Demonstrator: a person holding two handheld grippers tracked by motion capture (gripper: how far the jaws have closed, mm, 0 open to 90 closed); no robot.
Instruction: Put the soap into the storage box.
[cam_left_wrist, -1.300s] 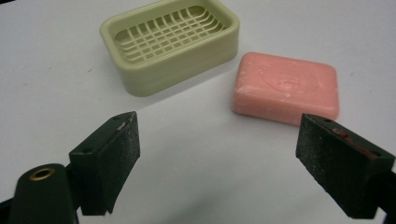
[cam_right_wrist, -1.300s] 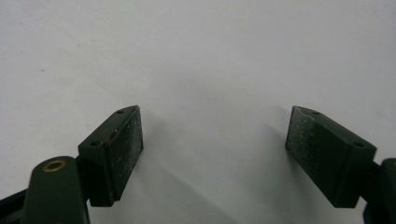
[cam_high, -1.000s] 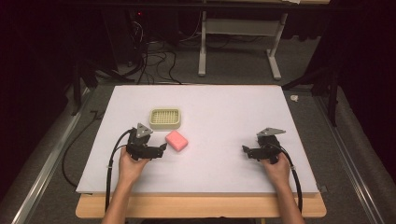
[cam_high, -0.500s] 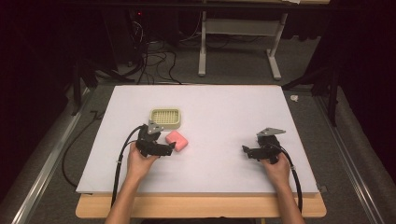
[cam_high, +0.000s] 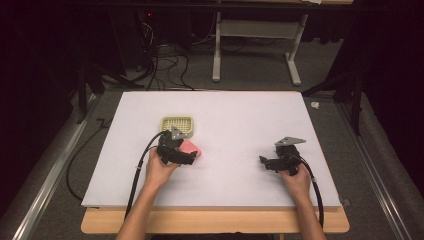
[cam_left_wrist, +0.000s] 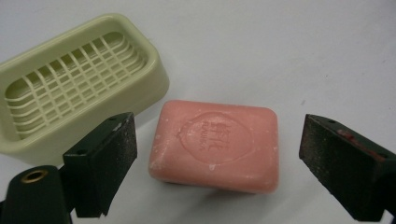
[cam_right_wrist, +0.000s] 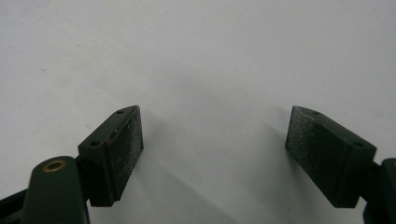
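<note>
A pink bar of soap (cam_left_wrist: 215, 145) lies flat on the white table, its stamped face up. My left gripper (cam_left_wrist: 217, 161) is open, one jaw on each side of the bar, neither touching it. Just behind the soap sits a pale green soap dish (cam_left_wrist: 74, 93) with a grid floor, empty. From the high view the left gripper (cam_high: 189, 156) covers part of the soap (cam_high: 191, 147), with the dish (cam_high: 178, 124) beyond it. My right gripper (cam_right_wrist: 212, 151) is open over bare table, seen at the right in the high view (cam_high: 265, 161).
The white table top (cam_high: 235, 120) stretches wide between and behind the two grippers. Cables trail from each gripper toward the near edge. Beyond the far edge stand a metal stand (cam_high: 255, 45) and floor cables.
My left gripper has moved right and forward to the soap, so its jaws now stand on either side of the bar. The right gripper has stayed put.
</note>
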